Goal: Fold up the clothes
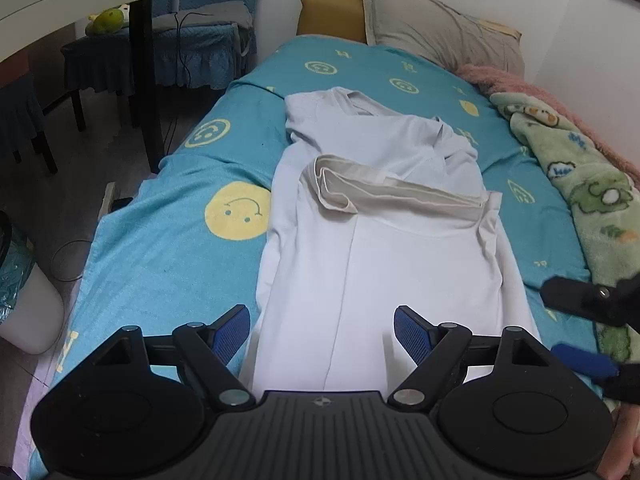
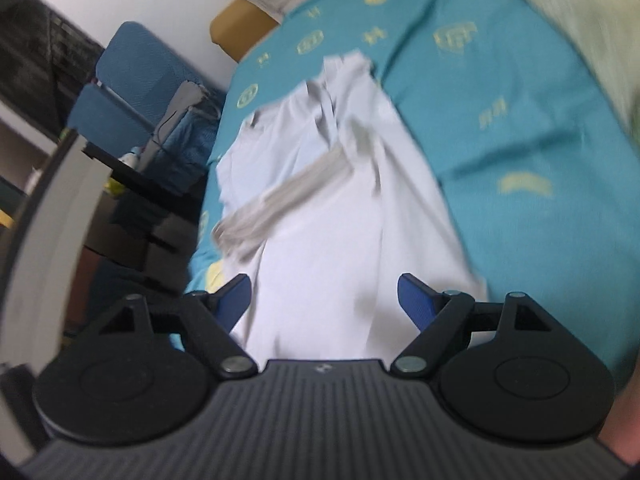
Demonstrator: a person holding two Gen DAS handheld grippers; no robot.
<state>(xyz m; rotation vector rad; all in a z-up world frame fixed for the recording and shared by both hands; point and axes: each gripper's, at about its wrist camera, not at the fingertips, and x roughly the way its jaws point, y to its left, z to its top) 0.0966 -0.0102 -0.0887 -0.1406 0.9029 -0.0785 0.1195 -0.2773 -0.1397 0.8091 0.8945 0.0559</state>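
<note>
A white garment (image 1: pixel 372 240) lies lengthwise on the blue bed sheet (image 1: pixel 168 240), with a sleeve or hem band (image 1: pixel 392 192) folded across its middle. My left gripper (image 1: pixel 322 332) hovers open over the garment's near end, blue pads wide apart, nothing between them. The right gripper (image 1: pixel 576 328) shows at the right edge of the left wrist view, beside the garment's right side. In the blurred right wrist view the right gripper (image 2: pixel 324 300) is open above the same white garment (image 2: pixel 332 216), holding nothing.
A grey pillow (image 1: pixel 440 28) and a tan headboard cushion (image 1: pixel 332 12) lie at the bed's far end. A green patterned blanket (image 1: pixel 580 184) runs along the right side. Dark chairs (image 1: pixel 152 60) and a white bin (image 1: pixel 32 312) stand on the floor to the left.
</note>
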